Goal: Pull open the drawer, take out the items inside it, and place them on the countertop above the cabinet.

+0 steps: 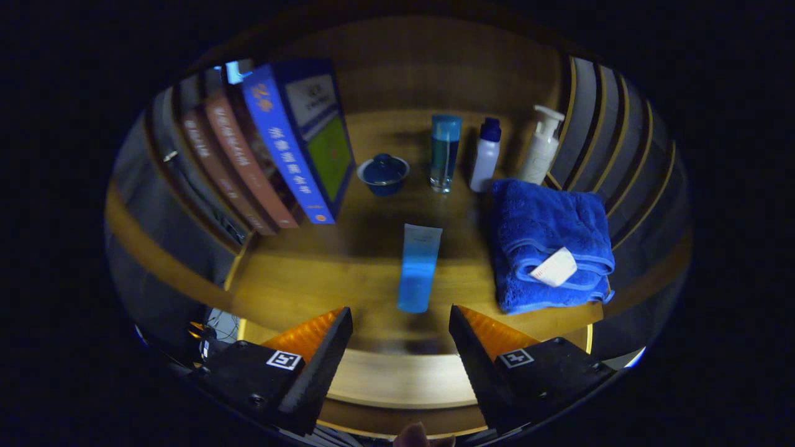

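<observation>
Two fingers of the gripper (400,323) stand wide apart at the near edge of the countertop (310,279), with nothing between them; the claw is open and empty. Just ahead of the gap, slightly toward the right finger, a blue tube (419,268) lies flat on the wood. Its long axis runs away from the claw, almost in line with the fingers' own direction, the pale end farther off and the darker blue end close to the fingertips. The tube looks already set down on top of the cabinet, so my guess is that this item is delivered and the claw is free for the next one.

Right of the tube, close but apart, sits a folded blue towel (549,245) with a white tag. Beyond the tube, along the back, stand a small lidded bowl (383,174), a clear blue bottle (445,152), a white bottle with a dark cap (486,155) and a pump bottle (541,146). Books (279,143) lean at the left.

The drawer itself cannot be made out; it likely lies below the near edge, so any next reach would mean drawing back and dropping down.
</observation>
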### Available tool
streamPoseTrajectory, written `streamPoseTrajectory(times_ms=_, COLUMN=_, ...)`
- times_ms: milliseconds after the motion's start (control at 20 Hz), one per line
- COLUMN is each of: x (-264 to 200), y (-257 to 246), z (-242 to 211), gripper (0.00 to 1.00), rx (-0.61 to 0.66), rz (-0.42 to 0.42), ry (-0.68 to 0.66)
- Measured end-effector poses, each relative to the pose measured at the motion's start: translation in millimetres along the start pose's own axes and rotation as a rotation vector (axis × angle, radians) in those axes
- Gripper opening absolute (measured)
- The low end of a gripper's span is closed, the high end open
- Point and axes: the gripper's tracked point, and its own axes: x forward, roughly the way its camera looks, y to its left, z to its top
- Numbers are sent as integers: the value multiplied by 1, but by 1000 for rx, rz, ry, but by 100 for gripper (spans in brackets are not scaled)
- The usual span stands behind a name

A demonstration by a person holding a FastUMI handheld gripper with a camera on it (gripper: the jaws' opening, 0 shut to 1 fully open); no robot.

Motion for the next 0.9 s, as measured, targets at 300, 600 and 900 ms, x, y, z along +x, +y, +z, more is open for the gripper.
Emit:
streamPoseTrajectory(times_ms=300, x=-103, y=13, z=-9, gripper=100, rx=22, rz=36, ry=-344)
streamPoseTrajectory(times_ms=600, x=-151, y=10, z=-91, gripper=100, rx=28, rz=-17, ry=-579)
streamPoseTrajectory(times_ms=900, x=-124, y=7, z=-210, gripper=100, rx=-60, rz=-68, ry=-623)
